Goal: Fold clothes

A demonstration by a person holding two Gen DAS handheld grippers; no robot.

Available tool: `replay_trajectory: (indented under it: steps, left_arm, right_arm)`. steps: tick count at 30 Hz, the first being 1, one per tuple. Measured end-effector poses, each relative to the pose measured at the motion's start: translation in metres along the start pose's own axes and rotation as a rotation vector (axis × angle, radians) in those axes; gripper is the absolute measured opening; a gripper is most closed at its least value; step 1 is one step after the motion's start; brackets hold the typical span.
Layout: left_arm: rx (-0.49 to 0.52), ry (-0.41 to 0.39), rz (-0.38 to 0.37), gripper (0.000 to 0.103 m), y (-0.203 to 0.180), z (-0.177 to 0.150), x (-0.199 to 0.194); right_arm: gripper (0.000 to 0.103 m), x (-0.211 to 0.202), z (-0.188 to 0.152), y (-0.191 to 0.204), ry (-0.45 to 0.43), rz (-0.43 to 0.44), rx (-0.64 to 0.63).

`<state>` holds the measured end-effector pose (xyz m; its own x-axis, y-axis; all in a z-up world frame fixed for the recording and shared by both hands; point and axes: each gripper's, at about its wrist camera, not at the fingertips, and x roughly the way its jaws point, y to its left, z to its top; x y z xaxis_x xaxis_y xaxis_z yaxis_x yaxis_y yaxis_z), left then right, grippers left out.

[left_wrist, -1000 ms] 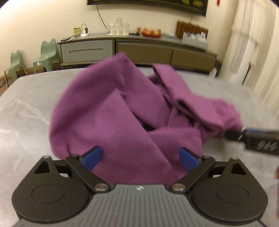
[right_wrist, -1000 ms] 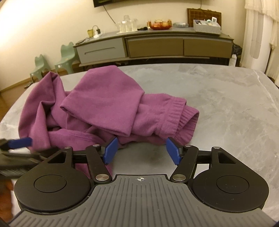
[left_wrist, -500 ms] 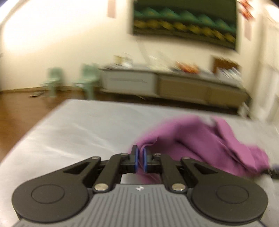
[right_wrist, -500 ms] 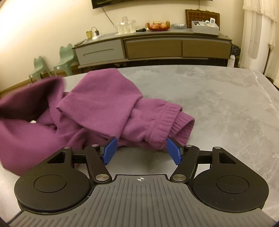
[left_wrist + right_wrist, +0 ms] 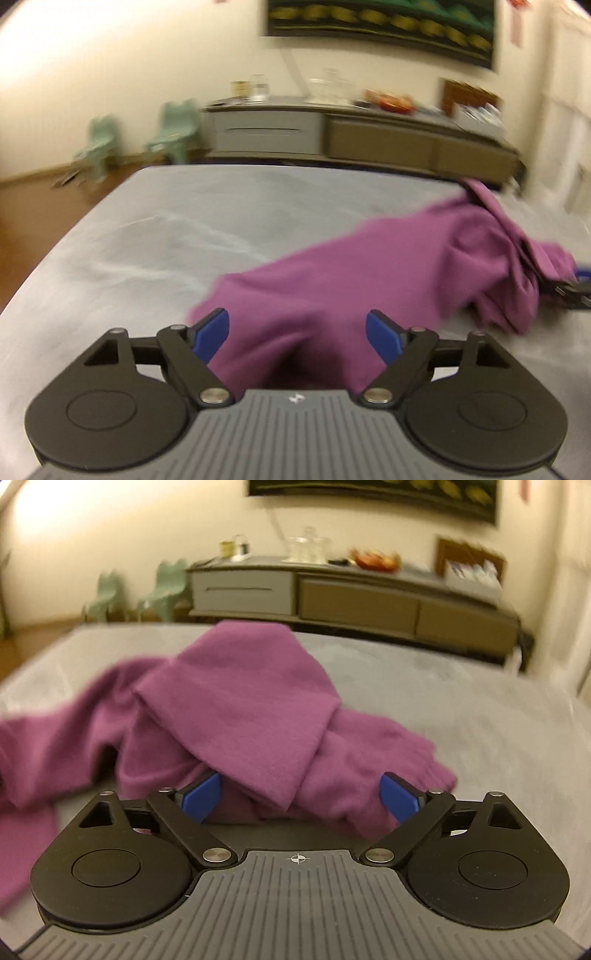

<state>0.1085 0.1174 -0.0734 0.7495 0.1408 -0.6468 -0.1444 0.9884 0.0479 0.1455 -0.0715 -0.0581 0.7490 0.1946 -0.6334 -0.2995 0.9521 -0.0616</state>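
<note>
Purple garment (image 5: 388,280) lies crumpled on the grey bench (image 5: 177,229), spread from 6 toward 2 o'clock | left gripper (image 5: 297,334) fingers parted, nothing gripped, straddling the near edge, seemingly for a pinch | right gripper (image 5: 301,794) likewise spread, framing the cuffed fold.

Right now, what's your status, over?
Left gripper jaws open, over the garment. Right gripper jaws open, nothing held. Garment crumpled, unfolded, on table.
</note>
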Motion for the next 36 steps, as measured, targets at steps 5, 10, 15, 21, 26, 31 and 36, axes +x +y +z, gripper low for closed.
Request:
replay_trajectory:
  steps: [5,10,15,21,26,31,36]
  left_arm:
    - [0.072,0.038,0.094,0.005,-0.014,0.006,0.047]
    - [-0.085,-0.134,0.224,0.004,0.038,0.043,0.011]
    - [-0.163,-0.208,0.300,0.005,0.062,0.069,-0.015]
    - [-0.089,-0.102,0.128,0.023,0.012,0.035,-0.014]
    - [0.008,-0.097,-0.119,0.083,-0.059,-0.007,-0.034]
    - [0.309,-0.154,-0.290,0.099,-0.155,-0.027,-0.032]
    - [0.497,-0.118,-0.262,0.055,-0.211,-0.045,0.007]
  right_arm:
    - [0.008,0.000,0.018,-0.033,-0.031,0.020,0.109]
    - [0.006,-0.095,0.052,-0.115,-0.286,0.177,0.458]
    - [0.007,-0.107,0.038,-0.158,-0.257,-0.178,0.524]
    - [0.037,-0.071,0.017,-0.170,-0.053,-0.157,0.623]
    - [0.093,-0.118,0.021,-0.130,-0.199,-0.112,0.375]
    - [0.093,-0.117,0.003,-0.151,-0.120,-0.199,0.337]
    - [0.093,-0.087,-0.020,-0.185,0.019,-0.190,0.391]
